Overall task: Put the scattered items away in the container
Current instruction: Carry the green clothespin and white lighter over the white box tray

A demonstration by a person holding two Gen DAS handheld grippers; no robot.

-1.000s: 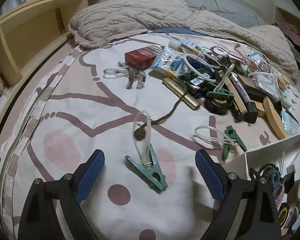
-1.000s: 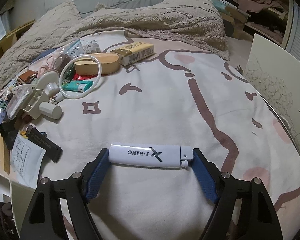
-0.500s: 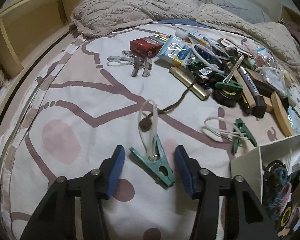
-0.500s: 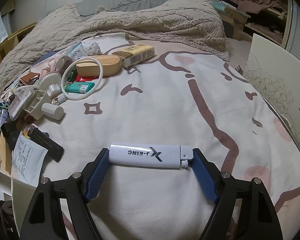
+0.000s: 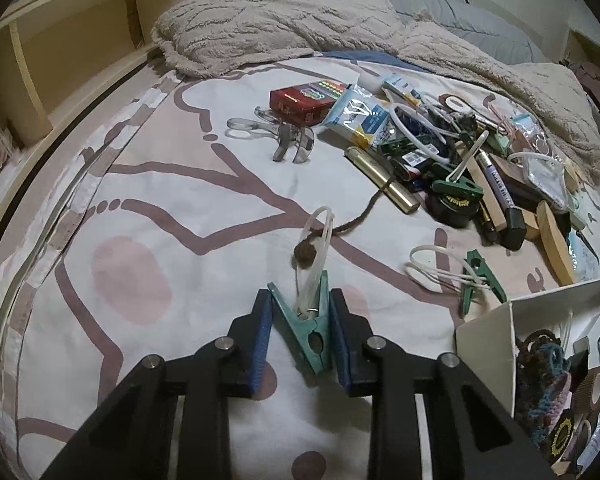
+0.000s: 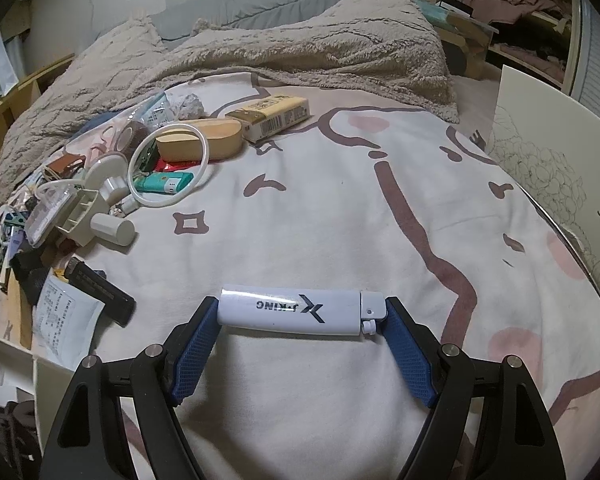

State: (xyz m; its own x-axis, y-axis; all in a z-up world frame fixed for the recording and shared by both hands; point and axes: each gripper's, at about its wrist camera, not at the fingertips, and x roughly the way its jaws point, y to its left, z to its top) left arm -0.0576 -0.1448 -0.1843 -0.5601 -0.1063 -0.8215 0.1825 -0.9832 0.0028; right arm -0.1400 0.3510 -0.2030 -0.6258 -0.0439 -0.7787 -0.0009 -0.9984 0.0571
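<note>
- The left gripper [image 5: 300, 322] points down at the bed [image 5: 148, 208]; its jaws are closing around a teal clothes peg [image 5: 308, 330], both blue pads against the peg's sides.
- The peg lies on the bedsheet with a clear plastic loop [image 5: 314, 256] running away from it.
- The right gripper [image 6: 300, 312] stands wide, holding a white lighter [image 6: 296, 311] lengthways, one pad at each end.
- A white box [image 5: 486, 338], already holding cords and tape, sits right of the peg.
- More clutter [image 5: 452, 160] lies farther up the bed.
</note>
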